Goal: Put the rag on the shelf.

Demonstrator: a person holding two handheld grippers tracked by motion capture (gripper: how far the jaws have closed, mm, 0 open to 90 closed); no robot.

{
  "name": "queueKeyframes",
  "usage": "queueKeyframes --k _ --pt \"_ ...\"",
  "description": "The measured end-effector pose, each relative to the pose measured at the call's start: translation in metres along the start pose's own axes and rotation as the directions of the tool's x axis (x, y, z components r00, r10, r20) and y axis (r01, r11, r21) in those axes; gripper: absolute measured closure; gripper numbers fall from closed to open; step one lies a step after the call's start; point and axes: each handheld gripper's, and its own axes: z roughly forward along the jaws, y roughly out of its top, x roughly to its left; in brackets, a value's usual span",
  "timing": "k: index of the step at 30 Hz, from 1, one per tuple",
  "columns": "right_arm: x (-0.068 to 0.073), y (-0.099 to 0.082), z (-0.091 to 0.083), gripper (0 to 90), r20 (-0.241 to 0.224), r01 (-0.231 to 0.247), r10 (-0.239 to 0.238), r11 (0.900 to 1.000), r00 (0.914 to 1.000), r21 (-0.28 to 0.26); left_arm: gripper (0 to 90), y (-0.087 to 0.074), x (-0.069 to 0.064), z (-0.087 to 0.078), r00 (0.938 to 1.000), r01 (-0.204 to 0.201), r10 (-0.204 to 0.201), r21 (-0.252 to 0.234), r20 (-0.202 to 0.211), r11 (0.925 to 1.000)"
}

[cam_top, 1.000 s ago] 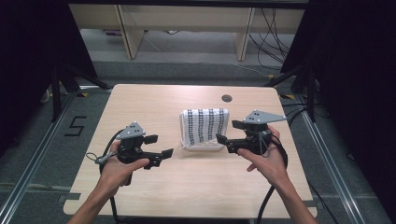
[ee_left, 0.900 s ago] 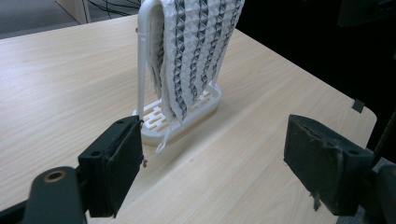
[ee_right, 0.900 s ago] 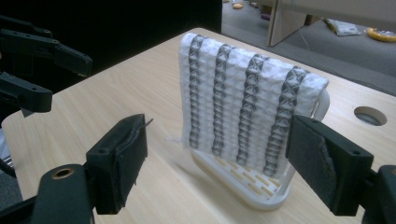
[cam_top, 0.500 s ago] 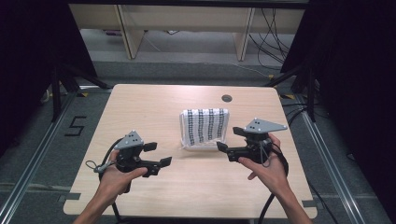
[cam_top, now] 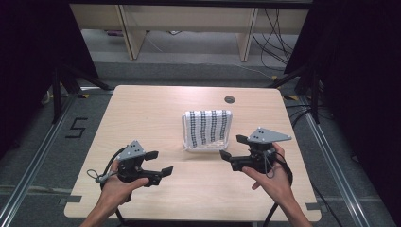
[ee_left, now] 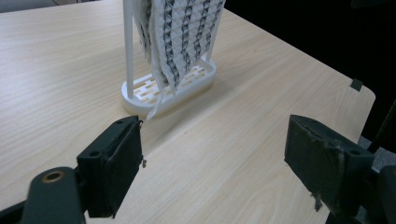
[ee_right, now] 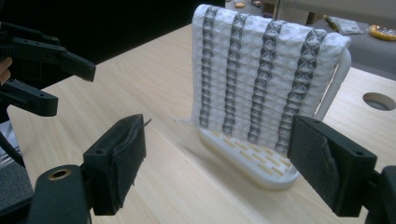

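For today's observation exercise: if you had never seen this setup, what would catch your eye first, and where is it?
First is the white cloth with dark patterned stripes, draped over a small white rack near the middle of the wooden table. Next come the two hand-held black grippers on the near side: the left gripper and the right gripper, both with jaws open and apart from the cloth.

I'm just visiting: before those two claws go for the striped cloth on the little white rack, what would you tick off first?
1. Left gripper jaws open: ok.
2. Right gripper jaws open: ok.
3. Neither gripper carrying anything: ok.
4. Striped cloth draped over the white rack, rack upright on the table: ok.
5. Path from each gripper to the cloth free of other things: ok.
6. Cloth snagged on the rack's bar: cannot tell.
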Motion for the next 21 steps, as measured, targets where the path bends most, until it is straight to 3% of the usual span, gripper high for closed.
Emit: queueKeyframes --k 1,7,8,12,13,14,16,17,18,19,21 --pt "0.002 -0.001 -0.001 20.7 0.004 -0.022 0.022 0.9996 0.9997 0.017 18.4 -0.002 0.000 -0.001 1.0000 -0.005 0.005 0.007 -0.001 1.0000" --pt "0.002 -0.012 0.000 20.2 0.005 -0.019 0.019 0.9996 0.9998 0.023 18.1 -0.015 -0.001 -0.002 0.9999 -0.013 0.013 -0.005 -0.003 0.9999" --pt "0.004 -0.014 0.001 20.1 0.000 -0.042 0.042 0.9990 0.9991 0.013 18.1 -0.015 -0.001 -0.002 0.9999 -0.013 0.013 -0.005 -0.003 0.9999" --pt "0.002 -0.020 0.004 19.9 0.007 -0.009 0.009 0.9999 0.9999 0.014 17.9 -0.023 -0.002 -0.004 0.9996 -0.019 0.019 -0.001 -0.018 0.9998" --pt "0.005 -0.022 0.004 19.9 0.014 -0.029 0.028 0.9993 0.9995 0.023 17.9 -0.025 -0.002 -0.005 0.9997 -0.020 0.020 0.001 -0.017 0.9998" --pt "0.003 -0.023 0.004 19.9 0.007 -0.009 0.008 0.9995 0.9999 0.032 17.8 -0.027 -0.002 -0.004 0.9997 -0.019 0.019 -0.005 -0.015 0.9998" --pt "0.005 -0.027 0.006 19.8 -0.003 -0.030 0.030 0.9993 0.9995 0.024 17.8 -0.031 -0.002 -0.005 0.9996 -0.024 0.024 0.012 -0.017 0.9997" --pt "0.004 -0.028 0.005 19.8 0.001 -0.017 0.017 0.9993 0.9999 0.033 17.8 -0.034 -0.002 -0.005 0.9996 -0.022 0.023 0.008 -0.017 0.9997" --pt "0.006 -0.031 0.006 19.9 -0.005 -0.038 0.038 0.9988 0.9993 0.031 17.8 -0.038 -0.003 -0.006 0.9993 -0.030 0.031 0.024 -0.021 0.9992" --pt "0.003 -0.032 0.007 19.9 0.007 -0.006 0.006 0.9997 1.0000 0.023 17.8 -0.039 -0.002 -0.006 0.9992 -0.036 0.036 0.026 -0.018 0.9990" --pt "0.005 -0.036 0.006 19.9 0.009 -0.023 0.023 0.9992 0.9997 0.032 17.8 -0.041 -0.003 -0.006 0.9992 -0.034 0.034 0.030 -0.020 0.9990"
